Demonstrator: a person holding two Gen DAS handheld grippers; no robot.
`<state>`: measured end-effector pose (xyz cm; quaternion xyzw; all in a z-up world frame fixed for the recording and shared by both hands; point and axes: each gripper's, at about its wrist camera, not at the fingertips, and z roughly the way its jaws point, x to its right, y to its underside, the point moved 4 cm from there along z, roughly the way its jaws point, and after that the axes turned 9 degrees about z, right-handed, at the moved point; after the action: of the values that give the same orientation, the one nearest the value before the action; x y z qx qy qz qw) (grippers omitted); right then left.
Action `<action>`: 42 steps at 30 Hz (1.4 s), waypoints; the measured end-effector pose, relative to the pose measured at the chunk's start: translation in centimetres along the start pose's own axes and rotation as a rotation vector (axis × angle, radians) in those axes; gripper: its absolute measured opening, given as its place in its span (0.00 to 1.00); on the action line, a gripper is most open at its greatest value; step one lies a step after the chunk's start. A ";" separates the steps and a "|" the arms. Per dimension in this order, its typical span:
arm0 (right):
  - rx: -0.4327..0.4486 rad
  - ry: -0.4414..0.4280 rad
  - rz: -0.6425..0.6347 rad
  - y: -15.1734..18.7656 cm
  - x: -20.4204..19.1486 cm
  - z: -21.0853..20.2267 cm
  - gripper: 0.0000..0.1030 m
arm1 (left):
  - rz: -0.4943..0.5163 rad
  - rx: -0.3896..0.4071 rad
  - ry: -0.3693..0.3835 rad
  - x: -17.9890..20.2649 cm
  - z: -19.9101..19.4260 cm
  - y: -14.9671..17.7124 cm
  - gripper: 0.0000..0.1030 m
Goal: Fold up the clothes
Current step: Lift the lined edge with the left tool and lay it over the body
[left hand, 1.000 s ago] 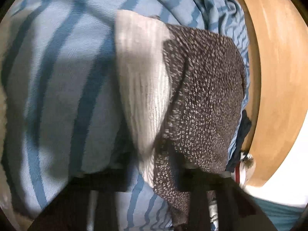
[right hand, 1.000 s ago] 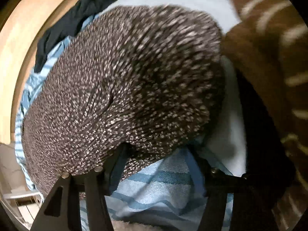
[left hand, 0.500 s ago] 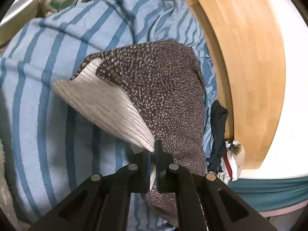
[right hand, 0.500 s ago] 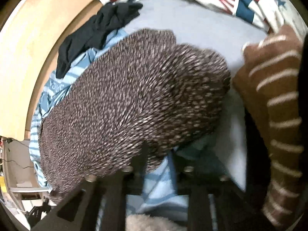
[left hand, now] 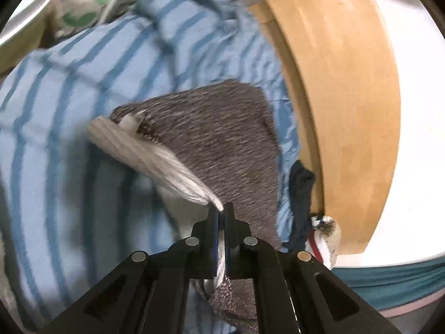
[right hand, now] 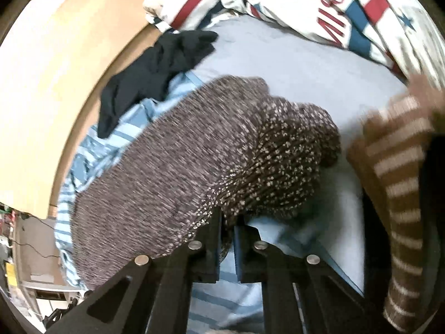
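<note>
Both grippers have just clamped shut on the brown speckled knit garment (left hand: 222, 144), the left gripper (left hand: 221, 217) pinching its cream ribbed lining low in the frame, the right gripper (right hand: 227, 226) its near edge over the blue striped cloth (left hand: 69, 105), so folding can begin.

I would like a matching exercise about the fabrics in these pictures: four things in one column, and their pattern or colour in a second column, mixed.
Things:
1. speckled brown knit garment
2. bed cover under the garment
3. small crumpled cloth by the wooden board
4. fuzzy fabric at the right edge

Descriptions:
A. plain, near black
B. brown with pale stripes
C. light blue with darker blue stripes
D. dark brown flecked with white

Pairs: 1-D, 2-C, 3-A, 4-B
</note>
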<state>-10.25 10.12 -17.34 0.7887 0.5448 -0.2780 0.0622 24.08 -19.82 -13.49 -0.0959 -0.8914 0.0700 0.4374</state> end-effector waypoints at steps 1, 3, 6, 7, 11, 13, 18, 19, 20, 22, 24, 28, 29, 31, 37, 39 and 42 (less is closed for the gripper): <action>0.006 -0.005 -0.005 -0.8 -0.7 0.2 0.08 | 0.013 0.009 0.014 1.0 0.4 -0.7 0.03; 0.017 -0.017 -0.013 -2.0 -2.0 0.5 0.07 | 0.045 0.029 0.040 3.4 1.6 -2.3 0.03; 0.030 -0.032 -0.017 -4.5 -3.7 1.1 0.06 | 0.105 0.041 0.035 6.8 4.8 -4.5 0.03; 0.034 -0.033 -0.013 -5.3 -4.2 1.4 0.06 | 0.116 0.040 0.024 7.6 6.0 -5.1 0.03; 0.027 -0.013 0.028 -8.4 -5.4 5.2 0.06 | 0.083 0.019 -0.048 7.9 12.0 -6.9 0.03; 0.041 -0.009 0.042 -9.7 -5.7 7.0 0.06 | 0.060 0.017 -0.075 7.1 14.2 -7.4 0.03; 0.021 0.023 0.051 -11.5 -6.2 11.4 0.10 | 0.075 -0.036 -0.148 5.4 18.0 -7.0 0.03; 0.023 0.003 0.042 -11.0 -6.3 10.9 0.11 | 0.066 -0.058 -0.141 5.1 18.2 -6.7 0.03; 0.031 -0.030 0.032 -10.1 -6.5 9.9 0.15 | 0.071 -0.069 -0.122 5.2 17.9 -6.3 0.03; 0.048 -0.097 0.011 -8.5 -6.8 7.8 0.53 | 0.104 -0.074 -0.065 6.2 16.4 -5.3 0.03; 0.071 -0.135 -0.030 -6.6 -7.0 5.4 0.66 | 0.137 -0.079 -0.007 7.2 14.9 -4.3 0.14; 0.017 -0.079 -0.204 -3.0 -7.1 2.7 0.66 | 0.203 -0.089 0.109 9.2 11.8 -2.3 0.69; -0.011 -0.075 -0.227 -2.4 -7.2 3.0 0.66 | 0.219 -0.091 0.137 9.6 11.0 -1.8 0.69; -0.066 -0.059 -0.276 -1.3 -7.6 4.0 0.65 | 0.264 -0.104 0.184 11.0 9.9 -0.8 0.69; -0.342 0.091 -0.307 3.3 -4.7 7.6 0.61 | 0.420 -0.235 0.178 15.3 11.0 2.1 0.69; -0.409 0.141 -0.287 4.6 -3.0 7.8 0.58 | 0.409 -0.270 0.156 14.7 11.4 2.8 0.69; -0.427 0.165 -0.259 5.2 -1.8 6.8 0.58 | 0.364 -0.301 0.132 12.6 11.5 3.5 0.69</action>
<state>-8.60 3.86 -23.23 0.7014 0.6907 -0.0972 0.1464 7.81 -13.99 -11.50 -0.3234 -0.8292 0.0075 0.4558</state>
